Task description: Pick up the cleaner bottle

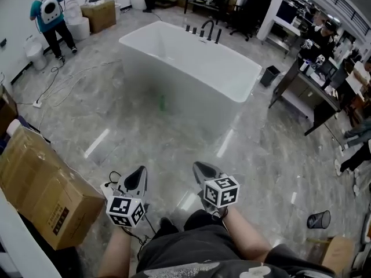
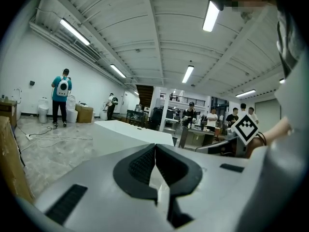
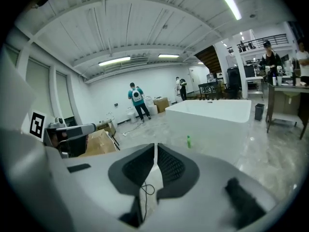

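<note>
Both sets of jaws closed, nothing grabbed
The left gripper (image 1: 139, 177) and right gripper (image 1: 203, 170) are pinched together and empty; the green cleaner bottle (image 1: 163, 102) stands well ahead of both, just beside the white bathtub (image 1: 191, 57).

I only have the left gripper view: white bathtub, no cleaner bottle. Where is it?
Observer: The green bottle stands upright on the floor in front of the bathtub's near side.
Operator: Is the right gripper free?
Observer: Yes, the right gripper has its jaws together on nothing.
Operator: Is there anything on the floor at my right?
Observer: A black waste basket stands close by on your right, away from the bottle.
</note>
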A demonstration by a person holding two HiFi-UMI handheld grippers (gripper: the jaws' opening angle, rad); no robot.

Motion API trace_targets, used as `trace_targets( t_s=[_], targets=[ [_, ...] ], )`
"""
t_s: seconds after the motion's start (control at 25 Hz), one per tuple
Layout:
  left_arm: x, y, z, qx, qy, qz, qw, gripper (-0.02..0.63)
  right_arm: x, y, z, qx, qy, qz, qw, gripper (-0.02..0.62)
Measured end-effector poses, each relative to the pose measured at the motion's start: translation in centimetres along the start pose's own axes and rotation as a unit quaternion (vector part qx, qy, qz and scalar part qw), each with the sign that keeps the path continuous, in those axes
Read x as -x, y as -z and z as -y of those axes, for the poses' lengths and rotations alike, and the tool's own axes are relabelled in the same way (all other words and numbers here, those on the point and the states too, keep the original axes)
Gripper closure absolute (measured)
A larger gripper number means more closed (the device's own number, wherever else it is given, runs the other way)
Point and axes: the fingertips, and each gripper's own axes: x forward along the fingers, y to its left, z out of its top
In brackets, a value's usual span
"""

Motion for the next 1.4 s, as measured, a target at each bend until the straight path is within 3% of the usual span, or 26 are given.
trace_targets(
  t_s=[0.24, 0.56, 0.96, 1.4],
  targets=[
    [-0.8, 0.3, -2.0, 0.01, 0.002, -0.002, 0.9999, 0.592, -2.1, -0.9, -0.3, -0.011, 0.011, 0.003, 1.0, 0.561],
    [-3.8, 0.6, -5.4, 0.023, -0.026, -0.012, 0.9993, 0.592, -7.6, -1.8, 2.1, -0.011, -0.001, -0.013, 1.0, 0.561],
    [-13.3, -1.2, -10.6, 0.03, -0.059, -0.028, 0.9974, 0.592, -17.4, -6.3, 9.5, -0.041, -0.012, -0.024, 0.999, 0.561],
    [-24.8, -5.2, -13.5, 0.032, -0.073, -0.039, 0.9961, 0.592, -25.6, -12.3, 17.4, -0.034, -0.027, -0.047, 0.998, 0.561]
  ],
)
